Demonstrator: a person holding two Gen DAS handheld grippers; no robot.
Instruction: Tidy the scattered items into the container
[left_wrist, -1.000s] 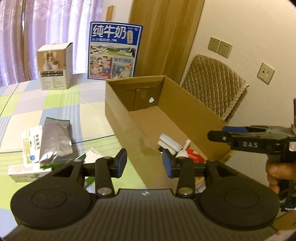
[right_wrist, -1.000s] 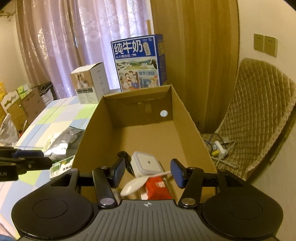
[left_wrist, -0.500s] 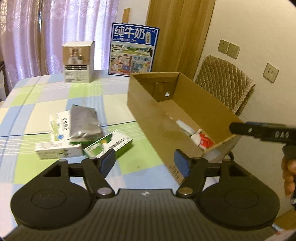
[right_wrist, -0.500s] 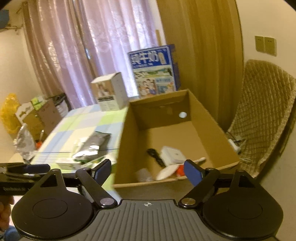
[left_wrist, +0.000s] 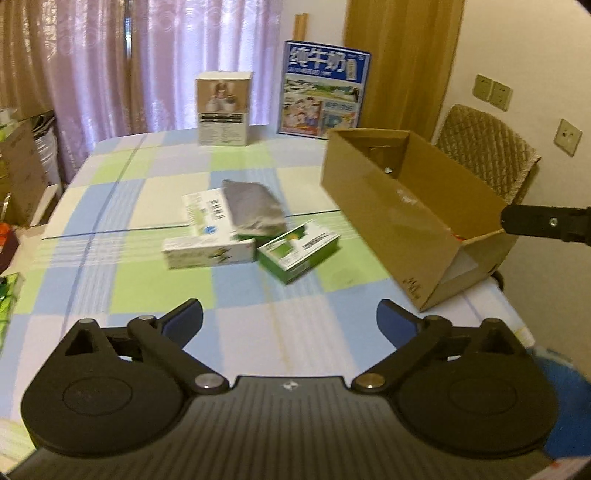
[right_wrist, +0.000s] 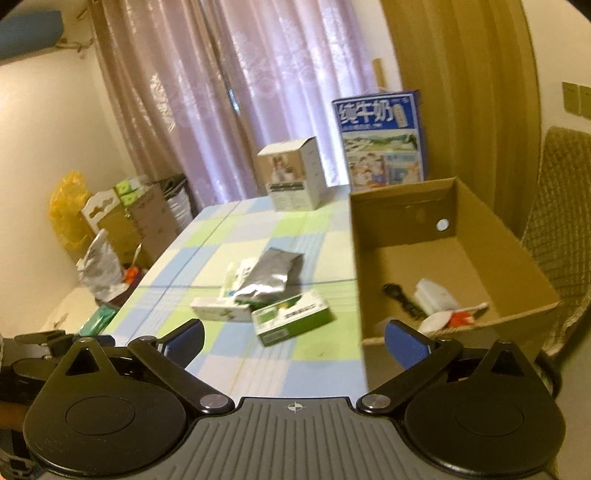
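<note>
Clearly blue carton (left_wrist: 325, 94) reads 纯牛奶, cardboard box (left_wrist: 391, 210) w/ small unreadable print

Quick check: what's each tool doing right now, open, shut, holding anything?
Left tool: jaws opening wide, nothing between them.
Right tool: jaws opening wide, nothing between them.

Cardboard box (left_wrist: 402, 210) contents mostly hidden, left view.

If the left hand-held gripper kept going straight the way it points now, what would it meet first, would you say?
Probably the checked tablecloth, short of the green box; the left hand-held gripper, jaws opening and empty, aims downward. Depth is unclear.
</note>
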